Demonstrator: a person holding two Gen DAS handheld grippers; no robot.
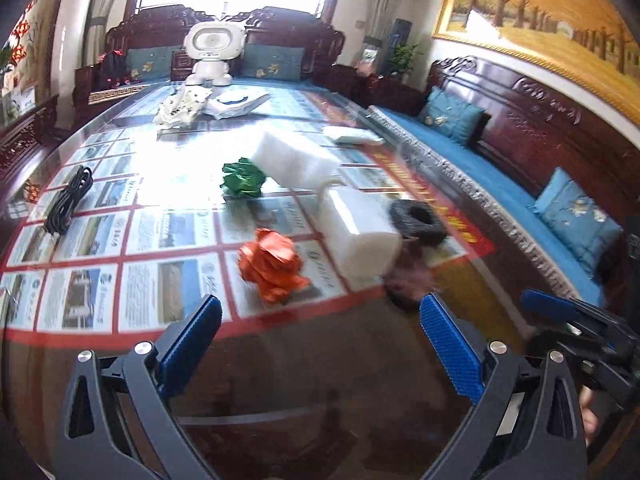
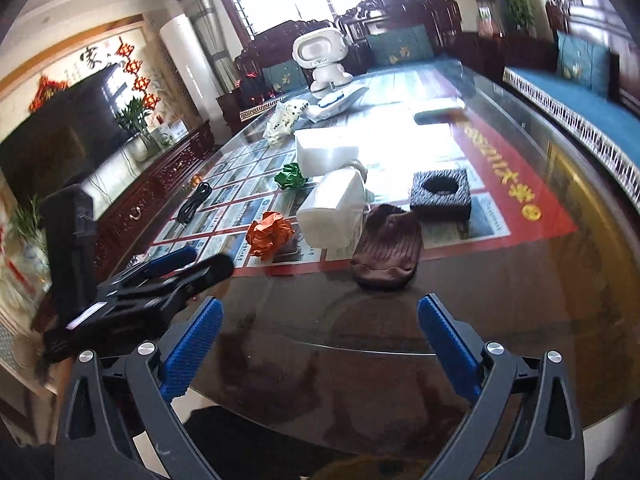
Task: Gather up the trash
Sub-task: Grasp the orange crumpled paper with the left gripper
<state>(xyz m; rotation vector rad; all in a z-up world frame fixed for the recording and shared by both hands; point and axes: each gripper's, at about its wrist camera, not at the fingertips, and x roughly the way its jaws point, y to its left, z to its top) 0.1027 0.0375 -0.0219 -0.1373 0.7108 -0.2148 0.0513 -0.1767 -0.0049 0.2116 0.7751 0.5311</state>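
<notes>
Nothing has yet been picked up, so the step in hand is judged to be the approach to the first piece of trash. The left tongs [image 1: 320, 344] are held spread wide and empty above the near edge of the surface [image 1: 280, 380], and the right tongs [image 2: 320, 344] are likewise spread and empty, a little further back from that edge. Going left to right on the surface, a coiled black cable [image 1: 68, 200] is seen at the far left, then a crumpled green paper [image 1: 243, 179] further off, a crumpled orange paper [image 1: 272, 266] nearer, two white foam blocks [image 1: 356, 236] just right of the papers, a brown knitted item [image 2: 386, 250] at the near right, and a black foam piece with a round hole [image 2: 441, 196] beyond it. The orange paper lies closest to the left tongs, so the next move is judged to call for those tongs to be advanced and lowered around it before being pressed together. No bin or bag is visible in either view. The brown item is blurred in the left view but clearly shown in the right one. A television and cabinet at the left are shown only in the right view, and a framed painting only in the left.
</notes>
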